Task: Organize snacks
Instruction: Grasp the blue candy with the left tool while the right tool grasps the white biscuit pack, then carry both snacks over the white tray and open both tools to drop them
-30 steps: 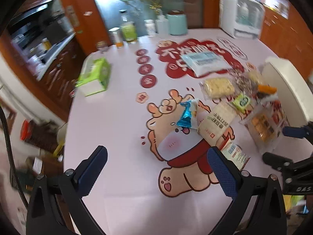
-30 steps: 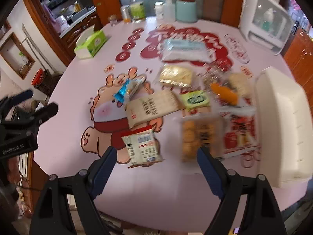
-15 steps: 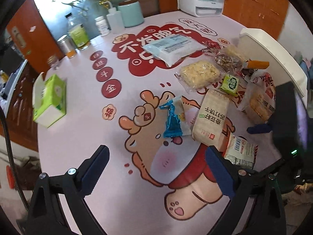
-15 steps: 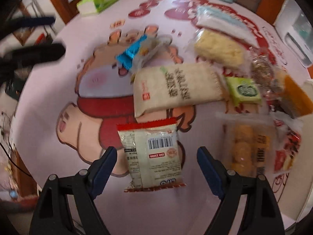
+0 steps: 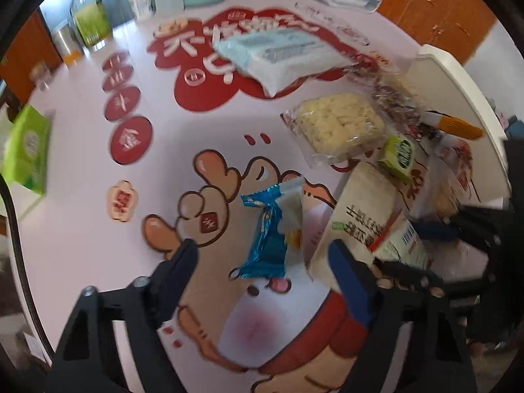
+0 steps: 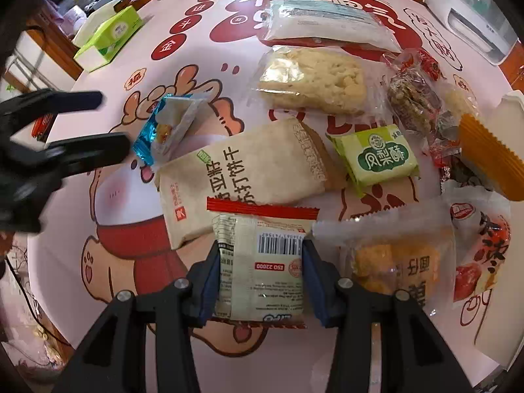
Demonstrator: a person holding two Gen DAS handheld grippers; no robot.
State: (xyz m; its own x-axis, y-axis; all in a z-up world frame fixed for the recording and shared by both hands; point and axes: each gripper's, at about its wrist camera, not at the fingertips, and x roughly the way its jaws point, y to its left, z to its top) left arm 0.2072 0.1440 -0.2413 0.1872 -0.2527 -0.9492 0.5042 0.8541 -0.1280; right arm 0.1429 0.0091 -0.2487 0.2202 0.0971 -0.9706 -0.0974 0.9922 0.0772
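Note:
Several snack packets lie on a pink cartoon tablecloth [image 6: 108, 196]. My right gripper [image 6: 261, 249] points down over a cream packet with red ends and a barcode [image 6: 262, 268]. Its jaws are closing and both blue pads touch the packet's long sides. My left gripper [image 5: 263, 249] hovers over a blue foil wrapper [image 5: 267, 239] with a small white packet [image 5: 291, 209] leaning on it. Its jaws are closing with the wrapper between the fingertips, and the pads are clear of it. The right wrist view shows the left gripper [image 6: 82, 124] beside that blue wrapper [image 6: 147, 137].
Around the held packet lie a beige cracker pack [image 6: 242, 177], a green pastry packet [image 6: 376, 157], a rice-crisp block [image 6: 314, 78], a pale blue bag [image 6: 324, 23], a nut bar [image 6: 412, 101] and a clear pack of yellow cakes [image 6: 393, 262]. A white bin [image 5: 458, 98] stands right, a green tissue box [image 6: 111, 36] far left.
Both grippers have come down close to the table. The right jaws narrowed onto the barcode packet. The left gripper shifted over the blue wrapper and its jaws narrowed.

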